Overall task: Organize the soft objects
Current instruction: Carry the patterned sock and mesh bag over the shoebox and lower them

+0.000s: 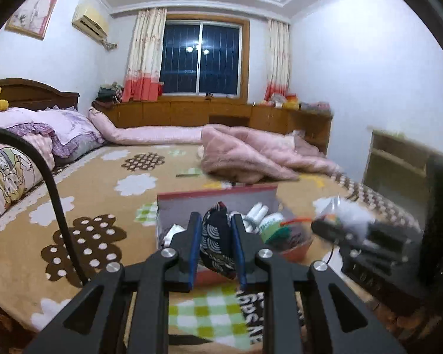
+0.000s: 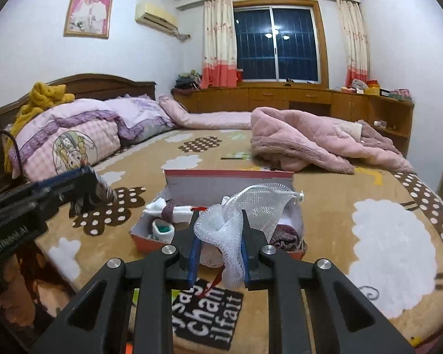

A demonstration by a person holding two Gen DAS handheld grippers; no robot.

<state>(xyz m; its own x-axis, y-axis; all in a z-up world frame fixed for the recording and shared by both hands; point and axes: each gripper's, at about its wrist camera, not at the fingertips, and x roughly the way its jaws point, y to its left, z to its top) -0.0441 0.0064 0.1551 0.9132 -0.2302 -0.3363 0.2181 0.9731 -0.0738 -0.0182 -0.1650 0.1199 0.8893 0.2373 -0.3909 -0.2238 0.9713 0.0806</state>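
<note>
The right tool [image 2: 218,236] pinches a white mesh pouch [image 2: 251,209] above the box [image 2: 221,183].

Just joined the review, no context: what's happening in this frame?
A person is sorting soft items on a bed with two handheld grippers. The left gripper is clamped on a dark patterned cloth pouch; the right gripper is clamped on a white mesh bath pouf. Both hang over an open red box holding rolled socks and other fabric pieces.

A home bedroom: a bed [image 2: 251,153] with a wooden headboard [image 2: 103,84] and pillows [image 2: 82,135], a curtained window [image 2: 276,42], a wall air conditioner [image 2: 156,17], a framed portrait [image 2: 88,11] and low wooden cabinets [image 2: 280,97].
</note>
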